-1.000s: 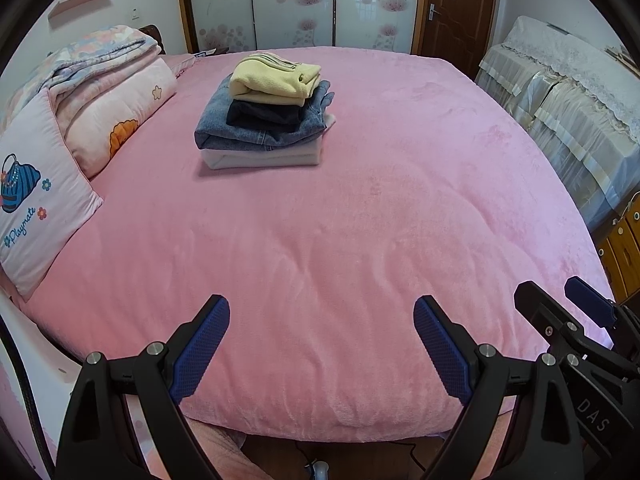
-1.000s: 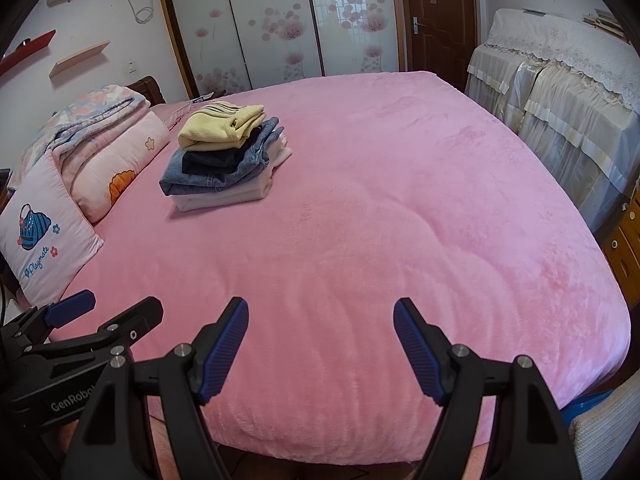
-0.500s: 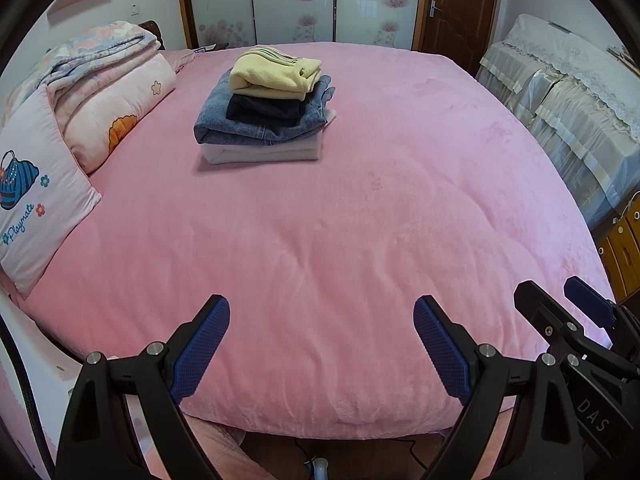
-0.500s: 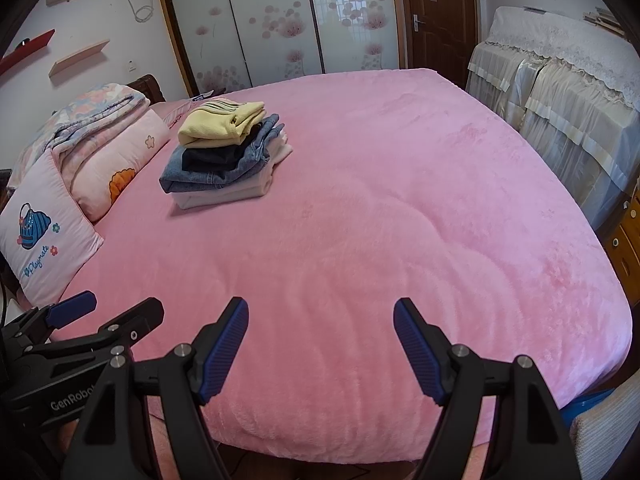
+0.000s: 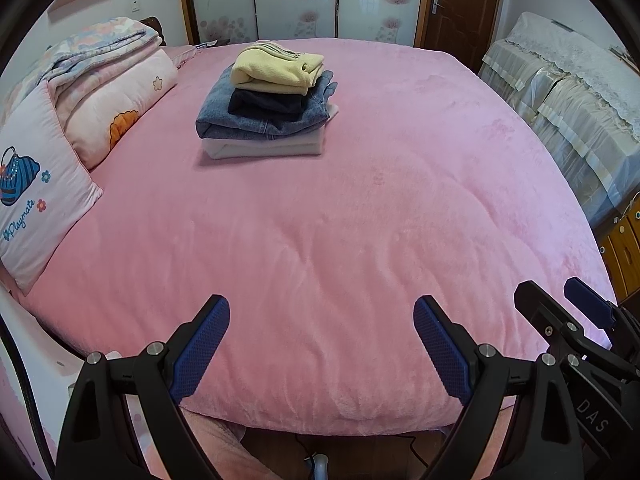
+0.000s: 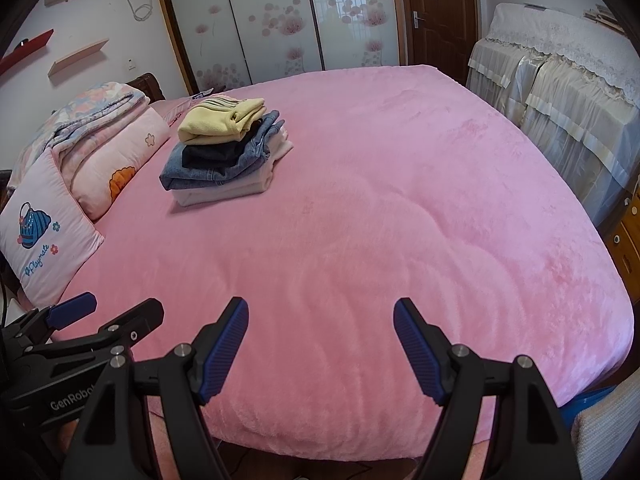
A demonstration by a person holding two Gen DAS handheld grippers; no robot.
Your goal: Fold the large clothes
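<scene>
A stack of folded clothes (image 5: pixel 268 108) lies on the far left part of the pink bed (image 5: pixel 340 240): a yellow top (image 5: pixel 276 68) over dark and denim pieces (image 5: pixel 224 120) and a white one at the bottom. The stack also shows in the right wrist view (image 6: pixel 224 156). My left gripper (image 5: pixel 322 340) is open and empty above the bed's near edge. My right gripper (image 6: pixel 320 340) is open and empty beside it, to the right. Each gripper shows at the edge of the other's view.
Pillows (image 5: pixel 36 200) and a folded quilt (image 5: pixel 100 76) lie along the bed's left side. Covered furniture (image 5: pixel 568 100) stands on the right. A wardrobe with sliding doors (image 5: pixel 296 0) and a brown door (image 5: pixel 456 4) are behind the bed. Floor shows below the bed's near edge.
Both grippers have dipped slightly, so the stack sits a little higher in view. Nothing was taken hold of or let go.
</scene>
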